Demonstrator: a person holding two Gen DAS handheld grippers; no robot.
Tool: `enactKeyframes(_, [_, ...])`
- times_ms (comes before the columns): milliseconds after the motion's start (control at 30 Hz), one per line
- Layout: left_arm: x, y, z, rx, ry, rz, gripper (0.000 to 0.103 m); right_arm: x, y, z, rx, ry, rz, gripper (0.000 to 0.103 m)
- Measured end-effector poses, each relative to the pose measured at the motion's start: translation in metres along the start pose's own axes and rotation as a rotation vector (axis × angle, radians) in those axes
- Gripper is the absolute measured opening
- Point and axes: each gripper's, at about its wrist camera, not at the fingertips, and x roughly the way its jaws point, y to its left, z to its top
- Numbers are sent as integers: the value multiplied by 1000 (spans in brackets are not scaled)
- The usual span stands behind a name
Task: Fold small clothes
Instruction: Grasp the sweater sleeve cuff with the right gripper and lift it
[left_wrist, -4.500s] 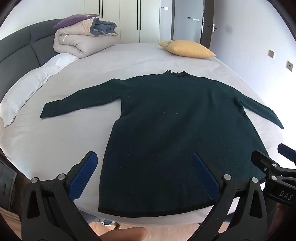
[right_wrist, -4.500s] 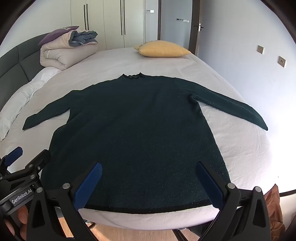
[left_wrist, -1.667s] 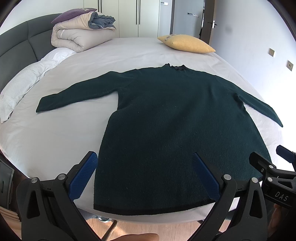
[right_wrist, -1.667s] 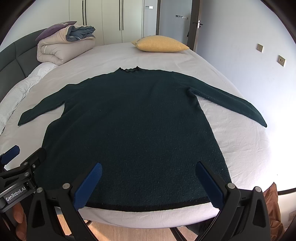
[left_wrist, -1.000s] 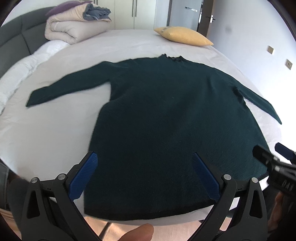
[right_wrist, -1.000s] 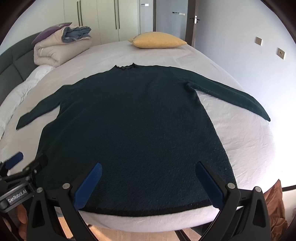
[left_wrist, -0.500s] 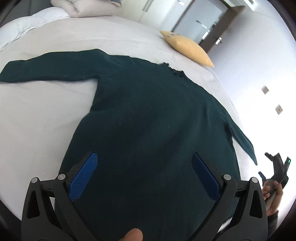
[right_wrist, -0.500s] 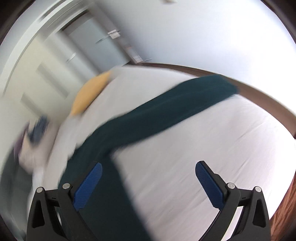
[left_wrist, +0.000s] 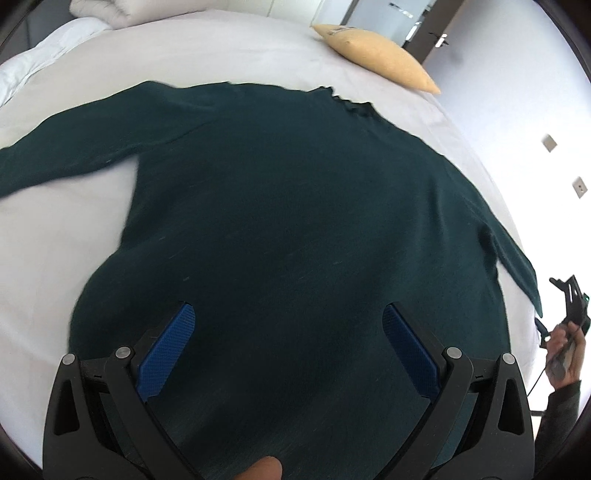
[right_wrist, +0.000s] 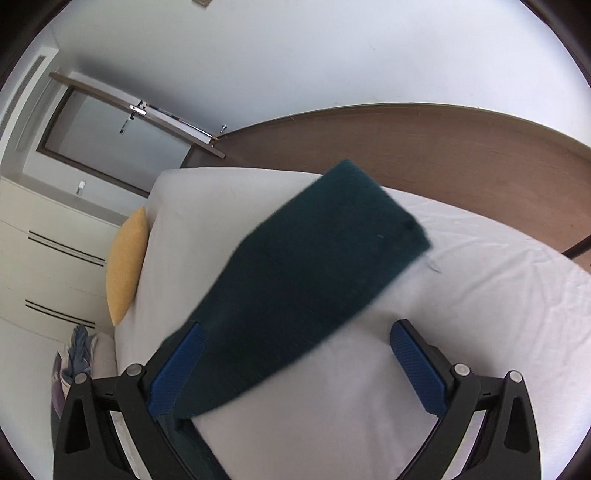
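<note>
Both grippers have swung away from the foot of the bed since the earlier frames. Then they hung side by side over the hem; now the left gripper (left_wrist: 284, 339) hovers low over the body of the dark green sweater (left_wrist: 288, 206), and the right gripper (right_wrist: 295, 354) has turned out to the sweater's right sleeve (right_wrist: 314, 273), its view rolled so that the door and wardrobe lie sideways.

Taking the sweater as the landmark: it lies flat and spread on the white bed (left_wrist: 55, 236), neck toward the yellow pillow (left_wrist: 376, 70), which sits beyond the collar near the bed's far edge. Its left sleeve (left_wrist: 81, 147) stretches out across the sheet toward the white bedding at the head of the bed. Its right sleeve runs out to the bed's edge, the cuff lying flat on the sheet with brown floor beyond it.

The left gripper's blue fingers (left_wrist: 166, 350) are spread wide apart above the sweater's lower body, holding nothing. The right gripper's fingers (right_wrist: 417, 362) are likewise spread wide; the sleeve passes over or beside the left one, and I cannot tell whether they touch. In the left wrist view the person's right hand (left_wrist: 565, 350) shows just past the cuff, holding the right gripper's handle.
</note>
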Motion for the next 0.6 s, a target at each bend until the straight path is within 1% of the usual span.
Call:
enactKeyframes(100, [7, -4, 2, 5, 14, -26, 103, 0, -7, -1, 70, -18, 64, 101])
enactKeyframes(167, [11, -1, 2, -5, 25, -42, 103, 1, -11, 1, 116, -22, 102, 94])
enactKeyframes(200, [12, 1, 2, -11, 25, -47, 103, 1, -13, 2, 134, -25, 117, 92])
enactKeyframes(233, [14, 2, 1, -19, 24, -50, 103, 2, -16, 1, 150, -29, 131, 88])
enactKeyframes(267, [15, 4, 1, -29, 22, -53, 103, 2, -19, 2, 161, -34, 139, 80])
enactKeyframes(300, [16, 7, 1, -37, 22, -61, 103, 2, -19, 2, 167, -37, 144, 77])
enactKeyframes(333, [17, 10, 2, -46, 18, -73, 103, 3, -21, 2, 173, -39, 151, 69])
enactKeyframes(400, [18, 13, 4, -57, 10, -90, 103, 6, -25, 4, 189, -52, 166, 49])
enactKeyframes(433, [19, 15, 7, -64, 5, -106, 103, 7, -26, 5, 194, -57, 164, 44])
enactKeyframes(467, [17, 19, 6, -70, 5, -117, 103, 7, -28, 5, 195, -63, 153, 31])
enactKeyframes(500, [18, 22, 9, -80, 7, -130, 103, 7, -27, 4, 190, -73, 133, 27])
enactKeyframes(600, [20, 32, 19, -113, 2, -164, 103, 1, -6, 0, 118, -119, 65, 22])
